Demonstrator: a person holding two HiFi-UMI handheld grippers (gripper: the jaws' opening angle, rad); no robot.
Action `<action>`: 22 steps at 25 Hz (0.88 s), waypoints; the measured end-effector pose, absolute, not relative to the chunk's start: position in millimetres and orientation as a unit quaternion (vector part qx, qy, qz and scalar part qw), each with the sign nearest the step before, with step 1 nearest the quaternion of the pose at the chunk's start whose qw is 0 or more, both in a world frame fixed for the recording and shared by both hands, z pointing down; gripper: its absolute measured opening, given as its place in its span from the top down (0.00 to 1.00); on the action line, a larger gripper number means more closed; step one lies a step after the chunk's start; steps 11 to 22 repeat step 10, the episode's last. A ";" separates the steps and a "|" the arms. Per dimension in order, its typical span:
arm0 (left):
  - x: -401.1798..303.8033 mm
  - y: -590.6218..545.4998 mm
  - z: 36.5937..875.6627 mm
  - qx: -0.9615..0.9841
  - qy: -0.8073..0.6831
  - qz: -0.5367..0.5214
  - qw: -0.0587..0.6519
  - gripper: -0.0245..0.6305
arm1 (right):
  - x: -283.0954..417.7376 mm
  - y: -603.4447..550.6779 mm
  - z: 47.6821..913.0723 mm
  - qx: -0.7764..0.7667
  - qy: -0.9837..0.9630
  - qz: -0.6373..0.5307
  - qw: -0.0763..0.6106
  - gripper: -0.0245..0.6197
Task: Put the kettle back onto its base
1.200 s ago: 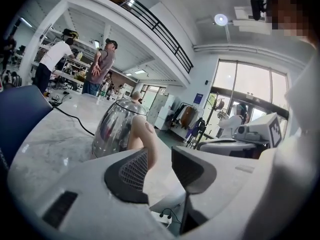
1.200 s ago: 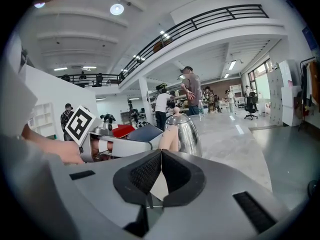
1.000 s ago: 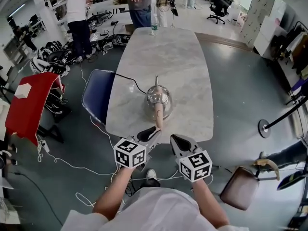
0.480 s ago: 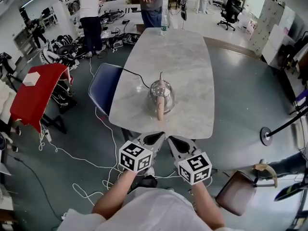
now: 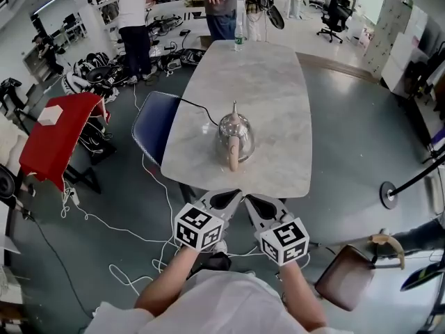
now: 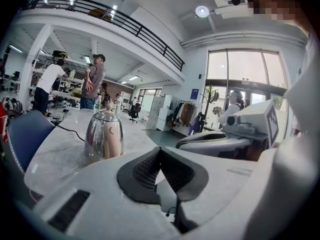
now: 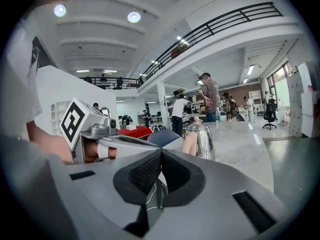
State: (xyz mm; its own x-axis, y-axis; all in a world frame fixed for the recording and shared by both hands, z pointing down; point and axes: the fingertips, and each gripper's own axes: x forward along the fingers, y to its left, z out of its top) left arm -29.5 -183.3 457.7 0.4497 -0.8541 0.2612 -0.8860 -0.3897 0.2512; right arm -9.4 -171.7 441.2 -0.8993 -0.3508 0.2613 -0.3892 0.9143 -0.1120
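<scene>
Kettle: stands near-centre on a long, rounded, marble-patterned table in a grey-floored workshop. Polished steel dome, thin spout pointing far, pale handle pointing near.

Left gripper, right gripper: side by side off the near edge, jaws closed together, empty.

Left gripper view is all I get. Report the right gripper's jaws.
Observer: The right gripper is shut, with its jaws together and nothing between them.
Operator: Now place both grippers against the table.
Observer: From the head view, the left gripper and the right one sit side by side off the marble table's near edge. They are short of the kettle, whose handle points back at them.
</scene>
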 end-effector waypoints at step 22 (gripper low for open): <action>-43.1 -182.5 455.5 0.833 -0.522 0.048 0.175 0.95 | -22.6 -173.2 436.6 0.192 -0.971 0.075 0.120 0.95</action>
